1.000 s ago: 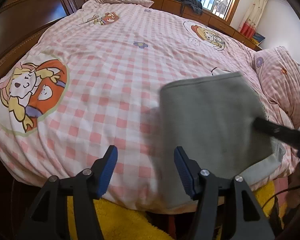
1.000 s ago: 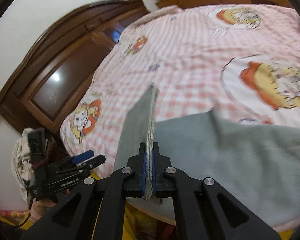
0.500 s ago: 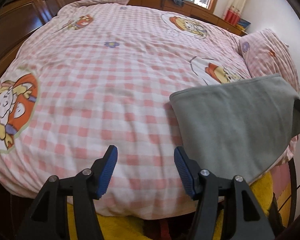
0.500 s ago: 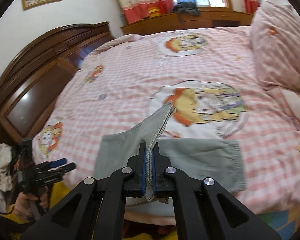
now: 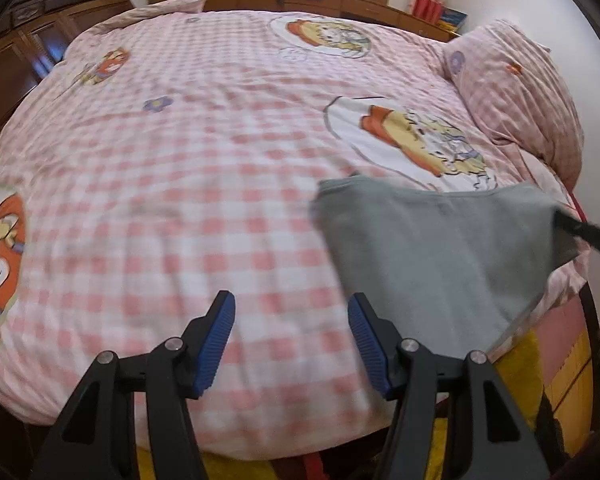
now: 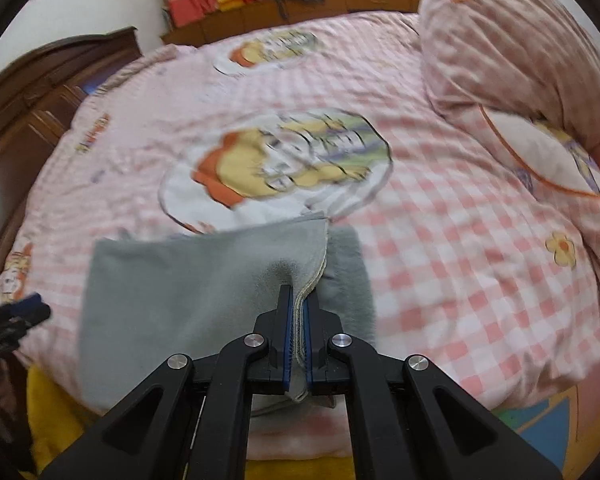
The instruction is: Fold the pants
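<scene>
The fold is under way. The right gripper (image 6: 296,332) has its jaws closed tight on a pale-stitched hem of the grey pants (image 6: 196,280), and that edge is raised off the bed (image 6: 460,248) while the rest of the cloth lies flat. From the right wrist camera the pants spread from the jaws toward nine o'clock, and a second layer shows just past the lifted edge at about one o'clock. They lie near the bed's front edge, close below a round cartoon print (image 6: 276,160) on the checked cover.

The left gripper (image 5: 290,340) holds nothing; its jaws stand roughly half open over bare checked cover, with the pants (image 5: 432,252) beside it at two o'clock. The right gripper's black arm shows at the far corner of the cloth, at three o'clock in that view.

The step in hand looks like carrying the pinched edge across to lay one half over the other. Next, the hem probably needs setting down square on the lower layer, and the free left gripper could pin or smooth the cloth.

No containers are in view. A pillow (image 6: 520,52) lies at one o'clock.
</scene>
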`<state>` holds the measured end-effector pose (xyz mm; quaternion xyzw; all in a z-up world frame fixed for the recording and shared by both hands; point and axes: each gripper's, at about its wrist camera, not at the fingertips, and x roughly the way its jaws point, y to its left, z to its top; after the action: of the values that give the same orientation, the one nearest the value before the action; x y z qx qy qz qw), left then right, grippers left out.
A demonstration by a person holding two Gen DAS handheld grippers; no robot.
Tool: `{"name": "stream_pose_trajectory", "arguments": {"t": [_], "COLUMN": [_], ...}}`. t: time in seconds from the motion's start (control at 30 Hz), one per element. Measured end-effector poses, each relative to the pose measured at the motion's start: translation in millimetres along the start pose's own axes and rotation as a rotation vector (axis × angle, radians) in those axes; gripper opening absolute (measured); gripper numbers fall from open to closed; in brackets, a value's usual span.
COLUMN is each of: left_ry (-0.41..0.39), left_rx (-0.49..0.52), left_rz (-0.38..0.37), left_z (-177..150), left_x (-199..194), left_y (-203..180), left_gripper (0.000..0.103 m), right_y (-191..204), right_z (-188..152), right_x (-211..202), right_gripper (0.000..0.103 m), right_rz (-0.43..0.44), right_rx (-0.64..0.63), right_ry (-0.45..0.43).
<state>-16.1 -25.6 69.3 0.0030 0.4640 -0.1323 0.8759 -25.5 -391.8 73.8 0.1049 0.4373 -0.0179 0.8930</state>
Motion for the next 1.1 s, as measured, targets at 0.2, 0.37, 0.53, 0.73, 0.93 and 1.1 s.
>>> {"name": "stream_pose_trajectory", "arguments": {"t": [0.2,0.37,0.53,0.73,0.93,1.1], "left_ry": [-0.035,-0.049,0.038,-0.039,0.013,0.012], "left_rx": [0.087,0.154,0.173,0.084,-0.082,-0.247], "left_rz": [-0.044,-0.119,-0.05,-0.047,-0.073,-0.214], "left_z": [17.3,34.3,33.7,27.4,23.7,27.2], "left_x": [11.9,40.9,89.8,64.1,70.9,86.9], "left_y": [-34.5,-66.2,-73.9,-51.1,-8.7,10.2], "left_gripper": [0.062,0.043,0.041,0.055,0.061,0.061], "right_y": [-21.8,-23.8,-25.4,-20.9,-15.8,-16.8], "right_z": [-14.1,-20.1,-19.3,-20.3,-22.2,-20.6], "right_x": [20.1,33.8,32.0,13.9,-5.0,-4.0], "right_gripper": [0.005,0.005,0.012,0.03,0.031,0.031], "right_rz": [0.005,-0.01,0.003,0.013,-0.005,-0.022], "right_rx": [0.062,0.063,0.076,0.092,0.091,0.106], "right_ry": [0.04,0.054,0.065,0.044,-0.003,-0.011]}}
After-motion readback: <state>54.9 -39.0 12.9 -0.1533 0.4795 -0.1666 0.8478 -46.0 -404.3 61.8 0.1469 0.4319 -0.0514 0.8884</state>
